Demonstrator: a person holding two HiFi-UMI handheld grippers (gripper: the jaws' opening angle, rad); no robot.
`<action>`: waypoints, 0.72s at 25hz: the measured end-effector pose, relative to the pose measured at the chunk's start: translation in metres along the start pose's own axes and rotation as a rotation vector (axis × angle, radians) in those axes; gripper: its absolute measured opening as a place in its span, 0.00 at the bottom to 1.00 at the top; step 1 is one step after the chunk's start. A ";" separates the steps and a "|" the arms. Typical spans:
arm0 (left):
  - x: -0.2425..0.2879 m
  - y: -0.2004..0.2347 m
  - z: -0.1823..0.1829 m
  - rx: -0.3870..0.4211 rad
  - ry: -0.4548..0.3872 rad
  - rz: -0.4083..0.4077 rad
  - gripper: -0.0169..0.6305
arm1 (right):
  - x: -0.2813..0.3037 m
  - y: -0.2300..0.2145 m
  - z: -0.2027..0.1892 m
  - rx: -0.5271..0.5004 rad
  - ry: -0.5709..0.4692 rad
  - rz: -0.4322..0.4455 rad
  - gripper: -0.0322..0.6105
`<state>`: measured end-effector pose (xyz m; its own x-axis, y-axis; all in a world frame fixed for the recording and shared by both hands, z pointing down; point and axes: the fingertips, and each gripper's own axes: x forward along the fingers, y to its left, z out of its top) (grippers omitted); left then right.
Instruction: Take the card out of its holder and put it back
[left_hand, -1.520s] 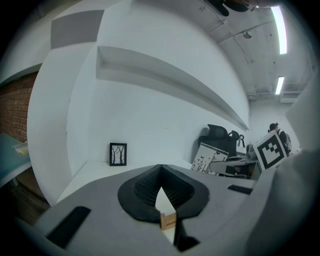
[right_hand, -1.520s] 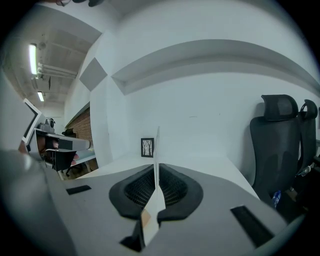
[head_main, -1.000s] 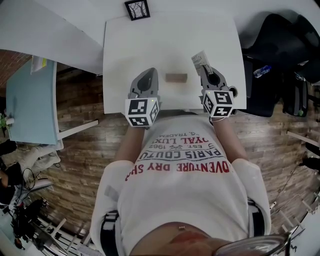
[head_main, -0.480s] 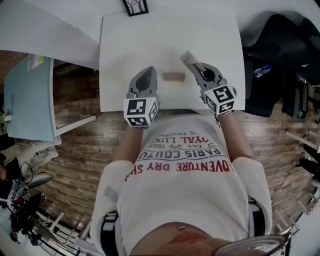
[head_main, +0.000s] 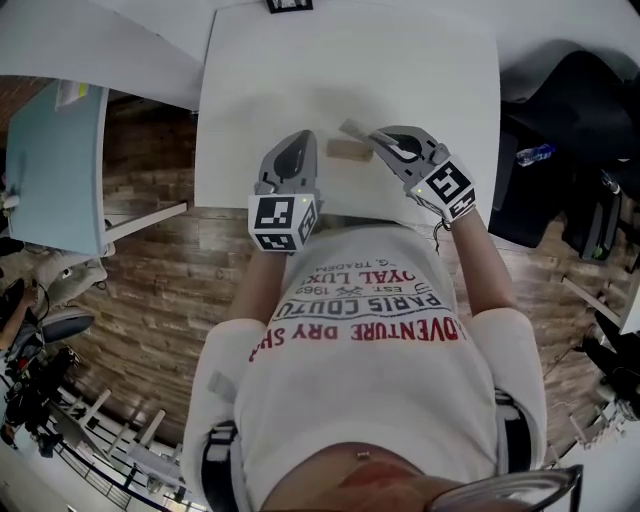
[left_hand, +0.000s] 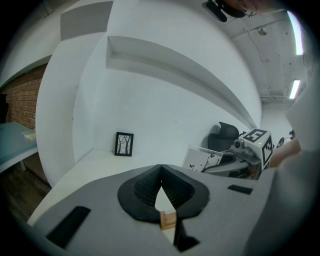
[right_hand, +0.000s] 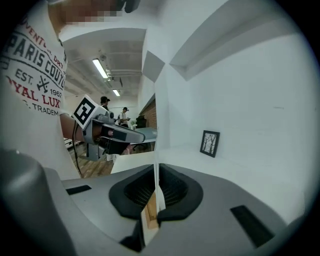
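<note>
A small wooden card holder (head_main: 349, 150) lies on the white table (head_main: 430, 80). My right gripper (head_main: 378, 138) is shut on a white printed card (head_main: 351, 128) and holds it just above the holder's right end. In the right gripper view the card (right_hand: 156, 150) stands edge-on between the pads, with the holder (right_hand: 149, 216) right below it. My left gripper (head_main: 298, 142) rests just left of the holder, shut and empty. Through the gap under its shut jaws (left_hand: 161, 169) the holder (left_hand: 168, 220) shows, and the card (left_hand: 201, 159) hangs to the right.
A small black picture frame (head_main: 289, 5) stands at the table's far edge. A black office chair (head_main: 570, 150) is to the right of the table and a pale blue table (head_main: 50, 170) to the left. Wooden floor lies below the near edge.
My right gripper has carried the card leftward, from the table's right side to just over the holder. The left gripper has stayed where it was.
</note>
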<state>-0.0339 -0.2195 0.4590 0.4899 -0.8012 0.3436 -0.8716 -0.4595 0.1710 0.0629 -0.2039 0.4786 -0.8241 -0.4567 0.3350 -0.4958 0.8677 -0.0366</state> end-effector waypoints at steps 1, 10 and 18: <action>0.001 0.002 -0.001 -0.005 0.003 0.009 0.06 | 0.003 0.002 0.000 -0.012 0.009 0.034 0.11; 0.003 0.021 -0.014 -0.032 0.034 0.095 0.06 | 0.020 0.008 -0.009 -0.059 0.074 0.261 0.11; -0.002 0.025 -0.020 -0.044 0.050 0.135 0.06 | 0.027 0.010 -0.016 -0.054 0.085 0.305 0.11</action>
<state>-0.0573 -0.2220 0.4813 0.3671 -0.8341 0.4117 -0.9302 -0.3304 0.1599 0.0402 -0.2039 0.5022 -0.9055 -0.1583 0.3937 -0.2126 0.9722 -0.0980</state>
